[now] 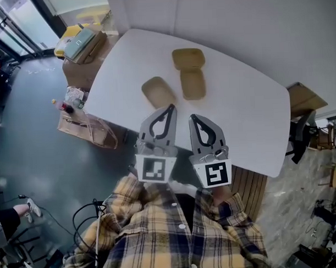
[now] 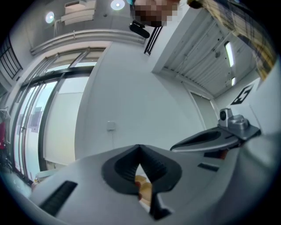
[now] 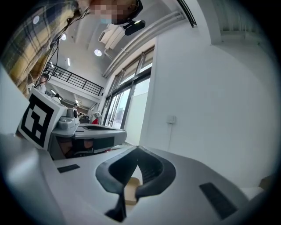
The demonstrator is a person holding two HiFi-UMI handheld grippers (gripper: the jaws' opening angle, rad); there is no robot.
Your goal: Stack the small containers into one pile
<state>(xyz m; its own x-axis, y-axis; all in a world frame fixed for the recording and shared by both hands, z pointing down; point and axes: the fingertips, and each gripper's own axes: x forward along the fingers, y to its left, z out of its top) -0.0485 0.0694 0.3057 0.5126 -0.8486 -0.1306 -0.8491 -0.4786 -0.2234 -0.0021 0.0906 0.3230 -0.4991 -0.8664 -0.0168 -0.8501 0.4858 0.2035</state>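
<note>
Plaid sleeves [image 1: 160,235] fill the bottom of the head view, holding both tools above the near edge of the white tabletop [image 1: 250,117]. The left claw [image 1: 169,110] and the right claw [image 1: 193,119] are side by side, each closed with nothing between its jaws. Just beyond the left claw lies the nearest tan container [image 1: 158,91], untouched. To its right is the middle tan container [image 1: 192,83], with the far tan container [image 1: 188,58] just behind it.
</note>
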